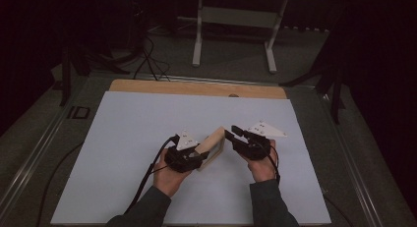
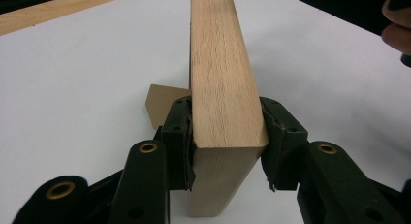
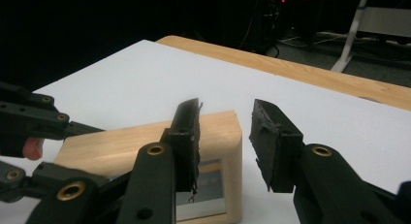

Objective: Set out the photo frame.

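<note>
One wooden frame stands on edge near the middle of the white sheet, held between the two hands. It is pale, light-grained wood with rounded corners; the right gripper view shows a recessed panel in its face, grey below and orange above. A small tan flap juts out behind it in the left gripper view.

The left tongs pinch the frame across its thickness, both pads pressed flat on the wood. The right tongs stand spread at the frame's upper corner; the frame's end sits behind the gap, and the pads are not seen pressing on it.

Open sheet lies on every side of the frame, widest to the left and toward the far edge. The desk shows as a wooden strip beyond the sheet's far edge.
</note>
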A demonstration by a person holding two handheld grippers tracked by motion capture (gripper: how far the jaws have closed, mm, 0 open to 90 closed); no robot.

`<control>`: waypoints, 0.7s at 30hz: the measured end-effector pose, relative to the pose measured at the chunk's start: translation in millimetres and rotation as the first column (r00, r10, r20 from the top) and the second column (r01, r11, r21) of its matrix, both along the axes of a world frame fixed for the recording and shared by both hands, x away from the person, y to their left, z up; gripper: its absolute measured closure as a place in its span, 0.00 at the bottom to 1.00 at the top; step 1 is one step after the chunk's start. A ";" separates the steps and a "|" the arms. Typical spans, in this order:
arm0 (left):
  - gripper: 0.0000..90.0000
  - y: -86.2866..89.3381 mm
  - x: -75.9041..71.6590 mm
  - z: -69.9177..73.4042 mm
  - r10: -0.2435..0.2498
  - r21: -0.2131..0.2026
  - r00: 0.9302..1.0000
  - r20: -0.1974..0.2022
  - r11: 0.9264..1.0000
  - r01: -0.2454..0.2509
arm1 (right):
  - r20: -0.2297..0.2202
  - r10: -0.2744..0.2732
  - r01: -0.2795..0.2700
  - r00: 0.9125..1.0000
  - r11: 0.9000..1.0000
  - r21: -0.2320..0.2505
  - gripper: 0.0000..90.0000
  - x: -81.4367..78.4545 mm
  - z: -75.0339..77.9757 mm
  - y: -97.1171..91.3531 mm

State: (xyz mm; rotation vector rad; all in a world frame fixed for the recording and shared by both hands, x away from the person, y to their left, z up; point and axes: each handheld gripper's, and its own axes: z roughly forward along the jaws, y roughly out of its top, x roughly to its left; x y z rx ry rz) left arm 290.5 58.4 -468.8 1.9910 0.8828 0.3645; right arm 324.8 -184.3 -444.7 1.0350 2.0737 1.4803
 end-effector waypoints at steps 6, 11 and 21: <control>0.67 0.2 -6.8 -0.4 -0.017 0.007 1.000 0.009 1.000 0.017 | -0.001 0.026 -0.026 1.000 1.000 0.005 0.84 -0.3 -0.3 2.3; 0.67 1.1 -12.0 -1.2 -0.028 0.006 0.999 0.021 1.000 0.028 | 0.018 0.025 -0.025 1.000 1.000 0.009 0.98 0.9 1.5 6.3; 0.67 5.1 -22.3 -3.8 -0.037 -0.003 0.998 0.046 0.999 0.038 | 0.008 0.040 -0.040 0.999 0.999 -0.015 1.00 11.4 -7.5 24.6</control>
